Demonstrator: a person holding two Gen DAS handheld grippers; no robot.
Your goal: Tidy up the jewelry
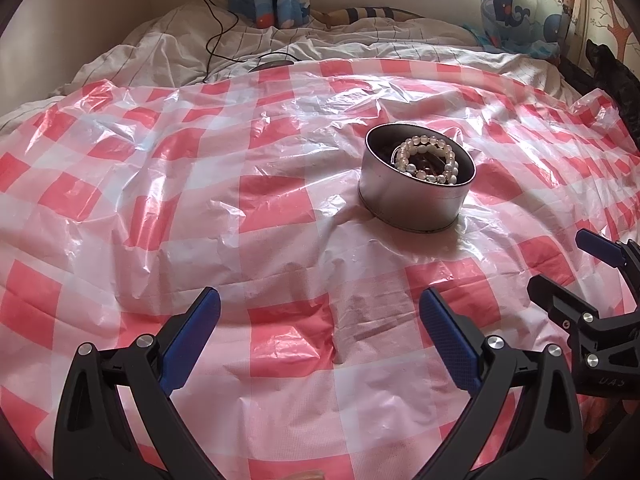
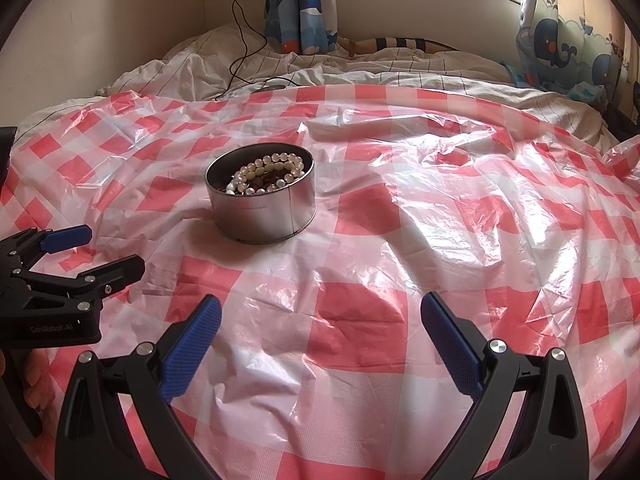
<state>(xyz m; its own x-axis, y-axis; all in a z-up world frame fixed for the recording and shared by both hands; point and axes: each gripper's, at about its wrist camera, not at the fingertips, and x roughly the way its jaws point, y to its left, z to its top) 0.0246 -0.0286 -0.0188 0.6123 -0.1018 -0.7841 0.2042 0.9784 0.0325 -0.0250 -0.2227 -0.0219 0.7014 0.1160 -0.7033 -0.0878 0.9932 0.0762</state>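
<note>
Jewelry (image 1: 430, 160), mostly pearl bracelets, sits heaped in a round tin (image 1: 414, 200) on the checked plastic sheet (image 1: 240, 220) over the bed, ahead of both empty, spread-fingered grippers: forward-right of the left gripper (image 1: 320, 320), forward-left of the right gripper (image 2: 320, 320).

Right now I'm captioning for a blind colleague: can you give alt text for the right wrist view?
A round metal tin holding pearl bead bracelets sits on a red-and-white checked plastic sheet spread over a bed. The open right gripper frames the foreground, empty, and the left gripper reaches in from the left edge.
</note>
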